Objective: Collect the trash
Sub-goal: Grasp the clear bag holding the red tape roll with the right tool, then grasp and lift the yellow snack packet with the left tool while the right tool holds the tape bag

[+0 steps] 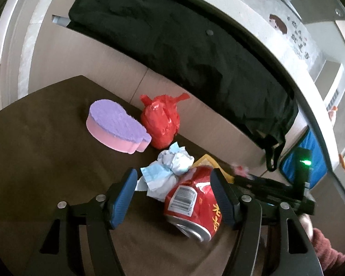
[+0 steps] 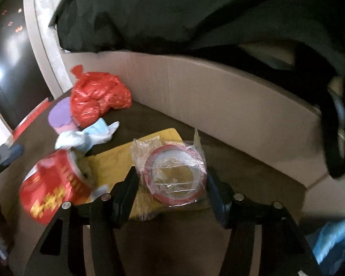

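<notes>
A crushed red can (image 1: pixel 193 204) lies on the dark table (image 1: pixel 46 142) between the open fingers of my left gripper (image 1: pixel 174 197), close to the right finger. A crumpled blue-white tissue (image 1: pixel 168 170) touches the can's far side. A knotted red plastic bag (image 1: pixel 161 122) lies behind it. In the right wrist view my right gripper (image 2: pixel 172 188) is shut on a red tape roll in clear wrap (image 2: pixel 174 174), above a yellow packet (image 2: pixel 119 161). The can (image 2: pixel 53 188), tissue (image 2: pixel 89 135) and red bag (image 2: pixel 96 96) show to its left.
A purple-pink sponge (image 1: pixel 117 124) lies left of the red bag. A beige cardboard wall (image 2: pixel 218 96) runs behind the table, with black cloth (image 1: pixel 172 41) draped over it. A blue object (image 1: pixel 310 156) stands at the right.
</notes>
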Available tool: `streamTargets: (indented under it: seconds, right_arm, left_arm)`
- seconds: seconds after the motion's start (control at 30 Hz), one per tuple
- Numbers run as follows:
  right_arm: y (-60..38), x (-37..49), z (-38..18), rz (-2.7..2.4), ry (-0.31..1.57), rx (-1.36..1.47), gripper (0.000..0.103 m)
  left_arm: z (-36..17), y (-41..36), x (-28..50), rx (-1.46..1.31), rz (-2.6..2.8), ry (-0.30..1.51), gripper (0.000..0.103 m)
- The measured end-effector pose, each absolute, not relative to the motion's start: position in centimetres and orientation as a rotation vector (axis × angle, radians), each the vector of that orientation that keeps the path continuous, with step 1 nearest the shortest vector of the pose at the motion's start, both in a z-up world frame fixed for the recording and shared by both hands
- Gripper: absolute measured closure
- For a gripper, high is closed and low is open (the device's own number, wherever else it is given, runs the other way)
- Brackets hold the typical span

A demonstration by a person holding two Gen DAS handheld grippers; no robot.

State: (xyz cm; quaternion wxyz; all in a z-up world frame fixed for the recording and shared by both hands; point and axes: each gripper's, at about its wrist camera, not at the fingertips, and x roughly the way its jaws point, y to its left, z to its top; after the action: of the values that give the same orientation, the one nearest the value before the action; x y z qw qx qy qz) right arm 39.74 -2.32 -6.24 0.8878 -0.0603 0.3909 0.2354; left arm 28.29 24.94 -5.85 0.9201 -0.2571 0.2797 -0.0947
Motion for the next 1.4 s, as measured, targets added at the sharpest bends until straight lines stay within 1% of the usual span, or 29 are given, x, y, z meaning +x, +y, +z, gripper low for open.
streamTargets:
  seconds: [0.23, 0.33, 0.57, 0.73, 1.0, 1.1, 1.3, 1.4]
  right_arm:
    - [-5.0, 35.3, -6.2, 0.498, 0.777, -0.120, 0.049]
    - [-5.8, 34.5, -6.6, 0.482, 0.767, -0.134, 0.049]
    - [-9.0, 33.5, -6.4, 0.473, 0.754, -0.072, 0.049]
    - [-11.7, 33.0, -6.3, 0.462, 0.750, -0.009, 0.049]
    - [-13.3, 32.1, -7.0, 0.481, 0.753, 0.030, 0.049]
    - [-13.4, 32.0, -7.3, 0.490, 0.750, 0.031, 0.049]
    - [-14.0, 31.8, -8.0, 0.500, 0.754, 0.048, 0.049]
    - [-14.5, 31.7, -8.2, 0.494, 0.757, 0.054, 0.049]
  left_arm:
    - [-5.2, 22.9, 28.1, -0.483, -0.244, 0.622, 0.037]
    - [-4.9, 20.3, 27.3, -0.424, -0.292, 0.636, 0.037]
    - [-4.1, 14.3, 26.6, -0.367, -0.430, 0.669, 0.037]
    - [-5.9, 10.2, 28.8, -0.311, -0.455, 0.748, 0.037]
    - [-7.8, 12.0, 35.4, -0.306, -0.238, 0.757, 0.037]
    - [-8.2, 12.6, 38.2, -0.322, -0.240, 0.796, 0.037]
    - [-8.6, 12.4, 42.6, -0.252, -0.238, 0.876, 0.037]
    - [-8.5, 12.0, 42.9, -0.187, -0.281, 0.907, 0.036]
